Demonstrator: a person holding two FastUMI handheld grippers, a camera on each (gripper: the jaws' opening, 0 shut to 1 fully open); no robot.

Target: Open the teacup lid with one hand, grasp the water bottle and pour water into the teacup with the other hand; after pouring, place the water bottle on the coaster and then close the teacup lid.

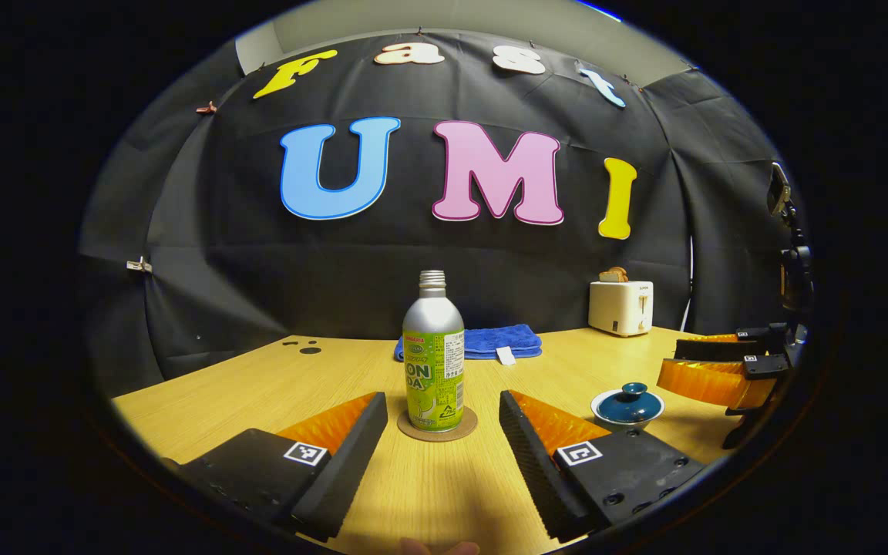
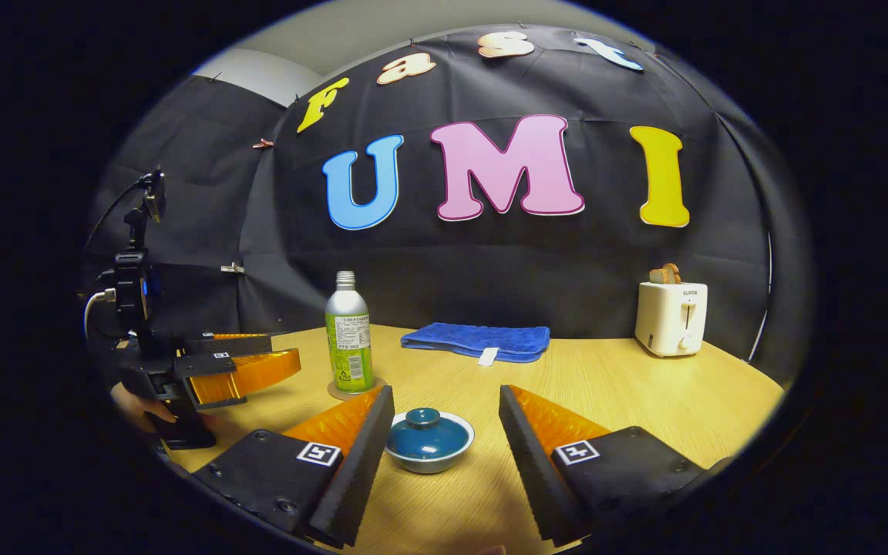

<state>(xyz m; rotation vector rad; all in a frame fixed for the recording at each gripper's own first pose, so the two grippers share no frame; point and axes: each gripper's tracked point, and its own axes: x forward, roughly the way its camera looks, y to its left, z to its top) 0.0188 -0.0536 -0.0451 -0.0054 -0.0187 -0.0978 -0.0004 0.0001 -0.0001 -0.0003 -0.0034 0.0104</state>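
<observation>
Near the table's (image 1: 259, 385) front edge my left gripper (image 1: 442, 420) and right gripper (image 2: 444, 416) gape empty; a crooked grab could topple the bottle (image 1: 433, 362) off its coaster (image 1: 437, 432).

We see a pale wood-grain surface (image 2: 644, 393) filling the lower half of both views, brightly lit from above. Behind it hangs a black cloth wall (image 2: 205, 231), creased and pinned with small clips, and a strip of plain grey wall shows above it at the top. At the back right stands a white toaster (image 2: 671, 317) holding bread; a folded blue towel (image 2: 479, 339) lies at the centre back.
</observation>
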